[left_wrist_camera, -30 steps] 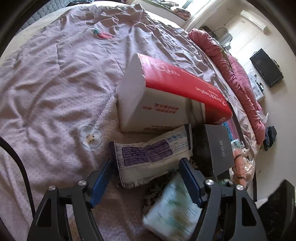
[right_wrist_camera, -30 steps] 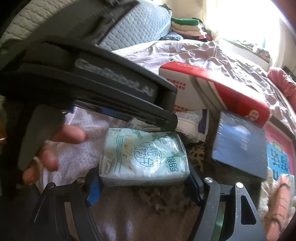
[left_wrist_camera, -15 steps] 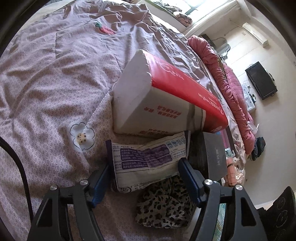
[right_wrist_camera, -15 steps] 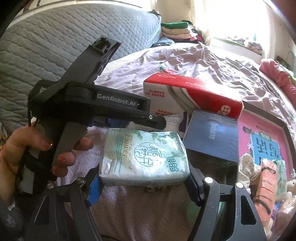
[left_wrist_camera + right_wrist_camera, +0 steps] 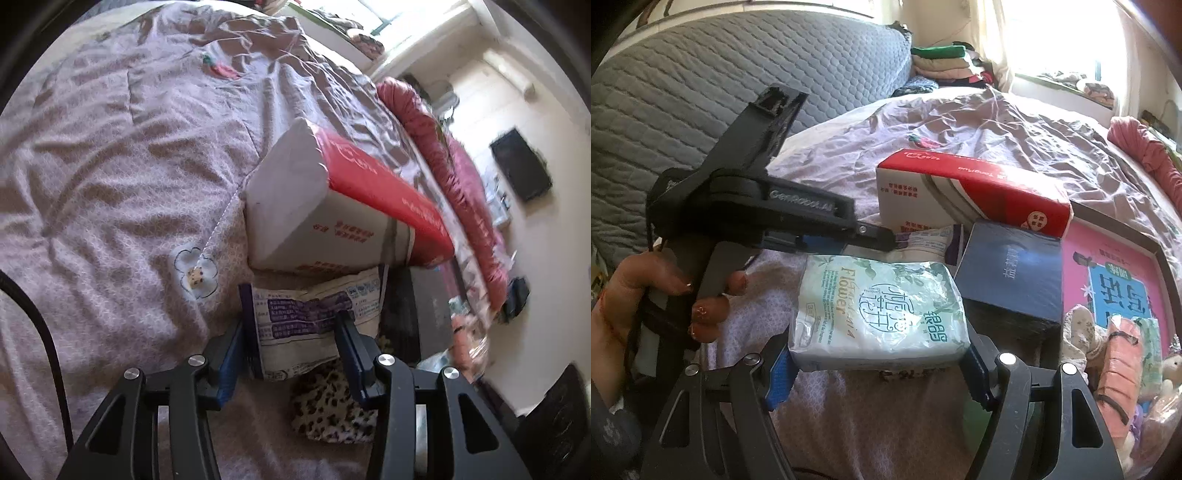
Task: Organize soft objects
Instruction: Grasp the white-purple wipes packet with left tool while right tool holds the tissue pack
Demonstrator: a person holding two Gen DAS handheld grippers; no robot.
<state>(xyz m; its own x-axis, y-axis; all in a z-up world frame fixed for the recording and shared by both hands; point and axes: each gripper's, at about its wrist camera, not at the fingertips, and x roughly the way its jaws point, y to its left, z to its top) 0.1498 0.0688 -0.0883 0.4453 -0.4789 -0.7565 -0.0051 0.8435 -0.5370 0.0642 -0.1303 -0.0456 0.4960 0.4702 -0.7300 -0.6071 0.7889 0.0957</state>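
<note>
Rumpled mauve quilted bedspread [image 5: 110, 192] covers the bed; a grey quilted headboard [image 5: 701, 85] stands behind it and a folded clothes stack [image 5: 942, 62] sits by the bright window.

Left gripper [image 5: 288, 343]: jaws closing, blue pads on either side of a white soft pack with purple print [image 5: 314, 317]. The right pad presses the pack's face, which creases there; the left pad lies against its purple edge. Pack lies on the bedspread, its far edge touching a large red-and-white tissue pack [image 5: 332, 206]. A leopard-print soft item [image 5: 332, 406] lies just below the purple-print pack, near the right finger.

Right gripper [image 5: 875, 365]: medium-wide, clamped on a pale green-and-white tissue pack marked "Flower" [image 5: 879, 314], held across its near end, pads against both sides. The pack sits above the bedspread, near a dark blue box [image 5: 1012, 269]. In this view the person's left hand [image 5: 665, 295] grips the black handle of the left gripper, whose tip reaches the purple-print pack.

Right of the blue box: a dark-framed tray [image 5: 1160, 258] holding a pink-and-blue book [image 5: 1115, 277] and small plush items [image 5: 1115, 354].
</note>
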